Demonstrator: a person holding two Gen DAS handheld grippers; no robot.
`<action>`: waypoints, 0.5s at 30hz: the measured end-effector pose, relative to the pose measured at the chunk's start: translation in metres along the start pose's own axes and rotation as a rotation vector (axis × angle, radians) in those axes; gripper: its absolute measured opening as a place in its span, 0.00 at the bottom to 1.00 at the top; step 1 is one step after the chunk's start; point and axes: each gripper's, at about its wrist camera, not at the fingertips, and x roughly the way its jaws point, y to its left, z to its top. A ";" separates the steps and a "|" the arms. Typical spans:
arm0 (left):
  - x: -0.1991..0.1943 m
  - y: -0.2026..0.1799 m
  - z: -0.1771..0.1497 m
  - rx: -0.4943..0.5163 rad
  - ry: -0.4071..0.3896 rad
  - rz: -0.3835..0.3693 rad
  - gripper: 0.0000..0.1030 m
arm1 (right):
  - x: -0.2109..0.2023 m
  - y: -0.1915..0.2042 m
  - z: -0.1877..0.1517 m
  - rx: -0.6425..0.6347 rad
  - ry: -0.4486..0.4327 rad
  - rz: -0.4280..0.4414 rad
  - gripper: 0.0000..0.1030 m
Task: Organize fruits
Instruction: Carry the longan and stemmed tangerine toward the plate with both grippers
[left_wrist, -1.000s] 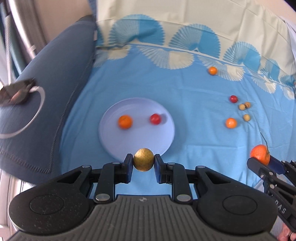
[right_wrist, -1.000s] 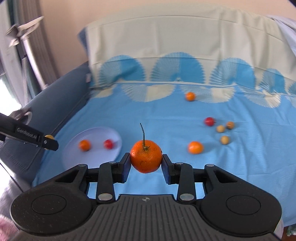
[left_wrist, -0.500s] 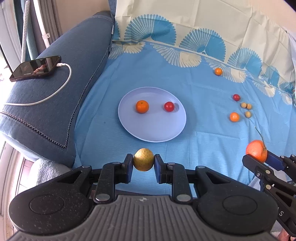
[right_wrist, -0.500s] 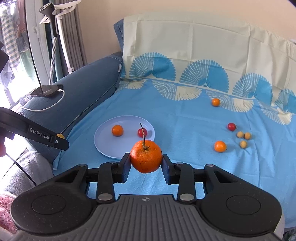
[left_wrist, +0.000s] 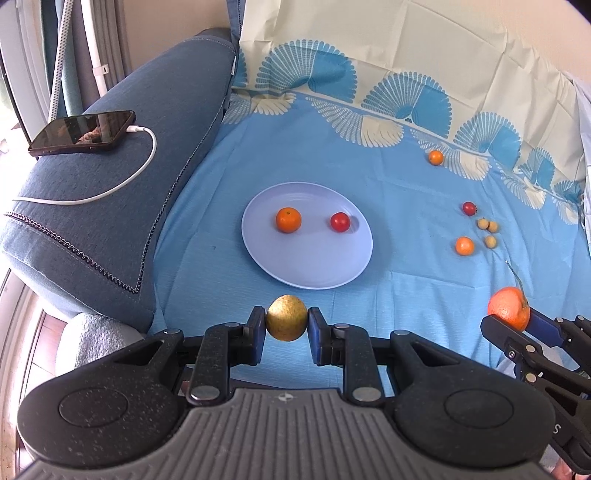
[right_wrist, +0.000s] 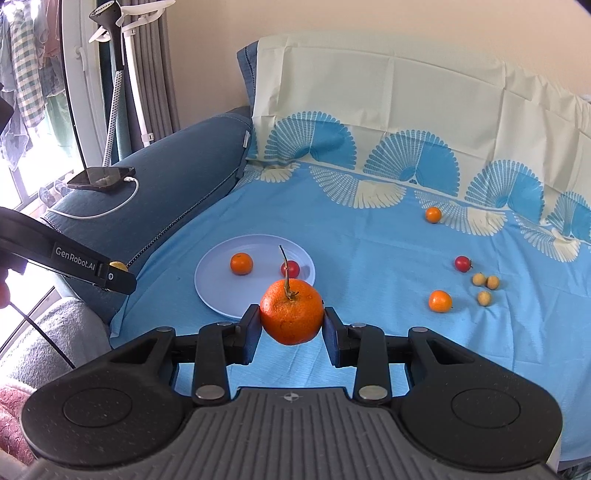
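Above the blue sheet (left_wrist: 406, 295), left hand-held gripper (left_wrist: 286, 325) clamping yellow fruit (left_wrist: 286, 322), right hand-held gripper (right_wrist: 291, 320) clamping stemmed tangerine (right_wrist: 291, 316)

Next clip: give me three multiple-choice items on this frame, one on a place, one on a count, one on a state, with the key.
1. Where does the black phone lie?
A. on the dark blue sofa arm
B. on the plate
C. on the sheet

2. How many fruits lie on the round pale blue plate?
A. one
B. two
C. four

3. What does the right claw grip?
A. nothing
B. a red tomato
C. the stemmed orange mandarin

Key: 1 A, it rests on the sofa arm, cable plugged in; 2 B, one small orange fruit and one red tomato; 3 C, both pads press the mandarin's sides.
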 end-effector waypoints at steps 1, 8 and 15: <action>0.000 0.000 0.000 0.000 -0.001 -0.001 0.26 | 0.001 -0.001 0.000 -0.001 0.000 0.000 0.36; 0.002 0.001 0.000 -0.004 0.005 -0.004 0.26 | 0.002 0.000 0.000 -0.001 0.006 0.001 0.36; 0.008 0.001 0.000 -0.004 0.017 -0.002 0.26 | 0.006 0.000 -0.001 0.004 0.017 0.002 0.36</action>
